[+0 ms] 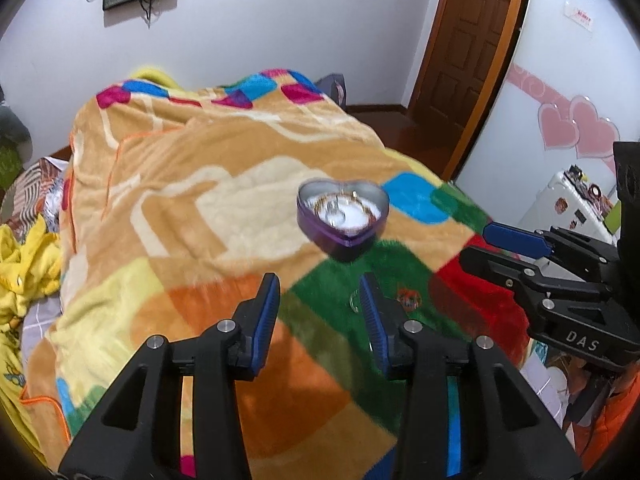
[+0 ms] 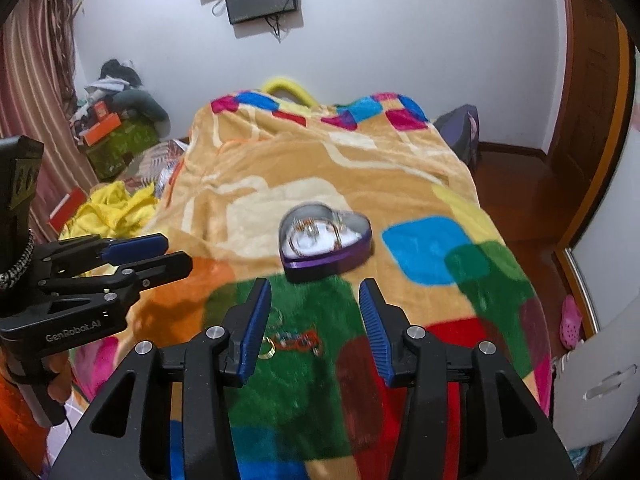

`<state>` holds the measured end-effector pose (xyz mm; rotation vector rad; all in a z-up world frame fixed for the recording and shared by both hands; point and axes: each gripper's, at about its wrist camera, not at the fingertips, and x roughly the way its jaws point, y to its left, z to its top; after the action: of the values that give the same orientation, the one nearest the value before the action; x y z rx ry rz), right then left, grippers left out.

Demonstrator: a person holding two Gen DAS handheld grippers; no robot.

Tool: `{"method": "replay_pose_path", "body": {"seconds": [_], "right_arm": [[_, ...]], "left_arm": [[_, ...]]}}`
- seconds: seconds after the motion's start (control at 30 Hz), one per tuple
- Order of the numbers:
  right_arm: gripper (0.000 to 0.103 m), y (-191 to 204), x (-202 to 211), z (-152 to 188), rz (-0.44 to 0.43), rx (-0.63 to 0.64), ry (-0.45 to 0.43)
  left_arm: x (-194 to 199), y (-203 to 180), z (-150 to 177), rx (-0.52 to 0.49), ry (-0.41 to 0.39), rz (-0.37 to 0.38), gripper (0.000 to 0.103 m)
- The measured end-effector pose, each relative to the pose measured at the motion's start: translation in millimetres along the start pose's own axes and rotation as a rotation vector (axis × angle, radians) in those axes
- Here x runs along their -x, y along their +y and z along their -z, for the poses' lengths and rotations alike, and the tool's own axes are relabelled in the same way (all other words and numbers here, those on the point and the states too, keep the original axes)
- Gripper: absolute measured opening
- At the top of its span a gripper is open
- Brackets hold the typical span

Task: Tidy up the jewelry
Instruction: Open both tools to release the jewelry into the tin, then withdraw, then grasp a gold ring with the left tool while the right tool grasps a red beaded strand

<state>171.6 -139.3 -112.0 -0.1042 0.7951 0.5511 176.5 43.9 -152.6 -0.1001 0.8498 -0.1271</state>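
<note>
Here your left gripper [image 1: 320, 304] and right gripper [image 2: 314, 308] hover, fingers apart, ready for loose pieces [image 2: 296, 340] before the heart tin [image 2: 326, 242].

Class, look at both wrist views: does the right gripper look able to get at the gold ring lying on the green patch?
Probably yes. The right gripper is open, and the gold ring lies uncovered on the blanket, beside its left finger.

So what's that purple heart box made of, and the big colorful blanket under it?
The heart box looks like thin metal, a tin: its purple wall is glossy and the inner rim shines silvery. The white lining inside seems soft, perhaps foam or cloth; blur hides the detail. The blanket looks like plush fleece, with a fuzzy, matte nap and soft folds.
</note>
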Motion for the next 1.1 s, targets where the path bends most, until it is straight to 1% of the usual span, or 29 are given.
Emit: {"method": "replay_pose_path", "body": {"seconds": [0.3,0.5,0.6,0.7,0.83,0.9,1.1], "right_arm": [[0.042,-16,-15,29,0.006,-0.045,0.096],[0.042,-24,-17,40,0.006,-0.067,0.135],[0.042,-27,-19,42,0.006,-0.075,0.147],[0.042,-29,-19,43,0.008,-0.075,0.151],[0.042,-30,-19,44,-0.001,-0.075,0.158],[0.042,-30,-21,44,-0.003,-0.076,0.161],[0.042,-31,-26,44,-0.014,-0.081,0.174]], "left_arm": [[-27,-10,26,-0.003,0.092,0.058,0.041],[-45,-26,36,-0.048,0.145,0.089,0.041],[-53,-33,40,-0.052,0.169,0.120,0.041],[-59,-38,41,-0.073,0.169,0.098,0.041],[-66,-39,38,-0.074,0.171,0.101,0.040],[-69,-37,36,-0.066,0.178,0.112,0.038],[-71,-34,34,-0.055,0.174,0.134,0.025]]}}
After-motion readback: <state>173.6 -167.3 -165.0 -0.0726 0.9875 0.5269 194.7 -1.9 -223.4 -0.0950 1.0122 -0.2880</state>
